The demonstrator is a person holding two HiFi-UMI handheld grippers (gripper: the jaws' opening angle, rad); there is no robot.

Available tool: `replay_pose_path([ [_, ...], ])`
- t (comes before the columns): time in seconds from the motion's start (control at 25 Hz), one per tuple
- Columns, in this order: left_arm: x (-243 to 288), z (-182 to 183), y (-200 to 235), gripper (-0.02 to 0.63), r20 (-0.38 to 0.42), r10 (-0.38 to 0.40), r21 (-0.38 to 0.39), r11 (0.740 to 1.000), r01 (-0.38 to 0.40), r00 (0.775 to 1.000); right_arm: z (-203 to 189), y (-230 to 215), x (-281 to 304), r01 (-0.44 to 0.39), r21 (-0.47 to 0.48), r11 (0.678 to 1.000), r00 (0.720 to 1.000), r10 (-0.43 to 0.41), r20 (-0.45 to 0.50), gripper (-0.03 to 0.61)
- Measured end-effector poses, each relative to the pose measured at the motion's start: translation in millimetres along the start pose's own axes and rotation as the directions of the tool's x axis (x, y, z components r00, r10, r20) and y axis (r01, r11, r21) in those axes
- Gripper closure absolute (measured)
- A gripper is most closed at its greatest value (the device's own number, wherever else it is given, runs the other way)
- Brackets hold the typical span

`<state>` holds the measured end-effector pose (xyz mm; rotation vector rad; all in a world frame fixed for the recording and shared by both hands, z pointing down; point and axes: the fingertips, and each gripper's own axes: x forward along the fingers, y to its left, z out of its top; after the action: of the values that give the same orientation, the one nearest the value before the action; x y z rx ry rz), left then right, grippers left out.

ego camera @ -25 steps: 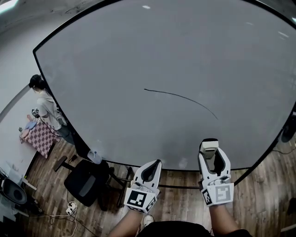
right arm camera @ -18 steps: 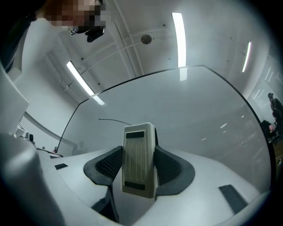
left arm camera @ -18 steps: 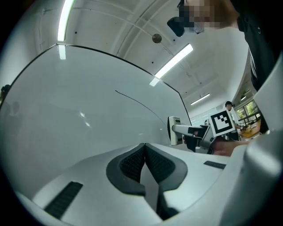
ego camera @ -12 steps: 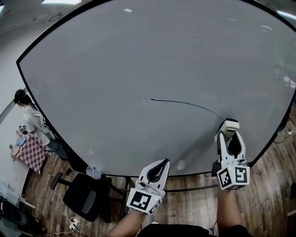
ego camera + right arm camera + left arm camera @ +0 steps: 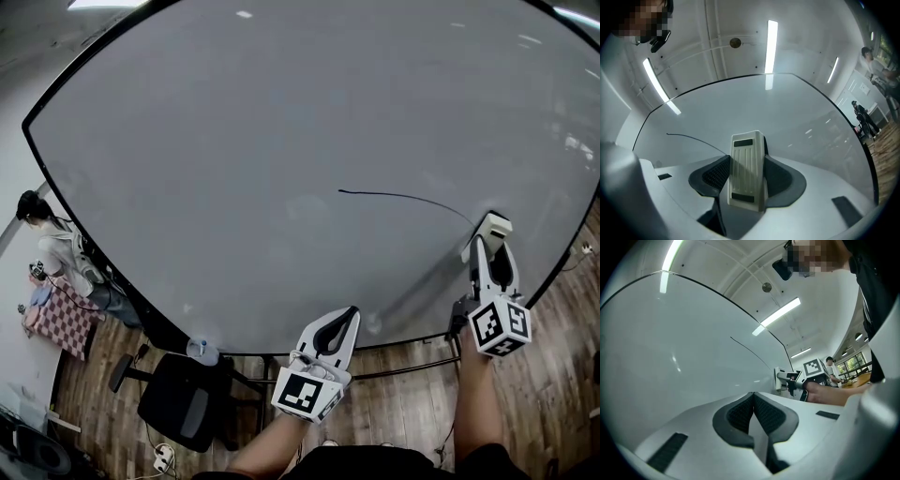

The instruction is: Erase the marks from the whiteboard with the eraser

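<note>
Head view: A person stands before a large whiteboard [image 5: 281,141] with a hand-held gripper in each hand. The right hand-held gripper [image 5: 494,232] is raised to the board's lower right part, clamped on a pale eraser [image 5: 496,223] that sits at the right end of a thin black mark [image 5: 403,197]. Whether the eraser presses on the surface cannot be told from here. The left hand-held gripper [image 5: 345,321] hangs lower, near the board's bottom edge, holding nothing. Below lie a wooden floor [image 5: 403,403] and a black office chair [image 5: 178,398]; another person [image 5: 56,248] stands at far left.

Left gripper view: The left hand-held gripper's jaws are pressed together with nothing between them. Beyond them the board curves away, the mark [image 5: 750,352] running toward the eraser [image 5: 780,379] in the other gripper.

Right gripper view: The eraser [image 5: 747,171] stands upright between the dark pads [image 5: 715,174], gripped on both sides. The mark [image 5: 693,139] runs in from the left and meets the eraser's left edge.
</note>
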<state>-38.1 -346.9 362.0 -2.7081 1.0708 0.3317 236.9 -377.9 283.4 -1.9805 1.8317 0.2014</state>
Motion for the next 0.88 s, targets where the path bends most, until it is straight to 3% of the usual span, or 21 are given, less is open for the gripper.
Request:
replay_pose_path([
  [0.24,-16,-2,11,0.595,-0.012,0.016,-0.008,1.000,-0.017,1.000,4,11,-1,-0.001,0.060,0.998,1.000,0.001,0.010,0.328],
  [0.44,-22,-2,11,0.595,-0.032,0.023,0.056,0.998,-0.021,0.999,11,24,0,0.005,0.091,0.996,1.000,-0.007,0.025,0.328],
  [0.6,-33,-6,27,0.595,-0.052,0.042,-0.003,0.999,-0.042,0.998,12,50,5,-0.021,0.087,0.996,1.000,0.019,0.023,0.328],
  [0.88,-43,7,41,0.595,-0.020,0.078,-0.001,0.997,-0.078,0.997,24,90,18,-0.075,0.050,0.996,0.997,0.075,0.003,0.328],
])
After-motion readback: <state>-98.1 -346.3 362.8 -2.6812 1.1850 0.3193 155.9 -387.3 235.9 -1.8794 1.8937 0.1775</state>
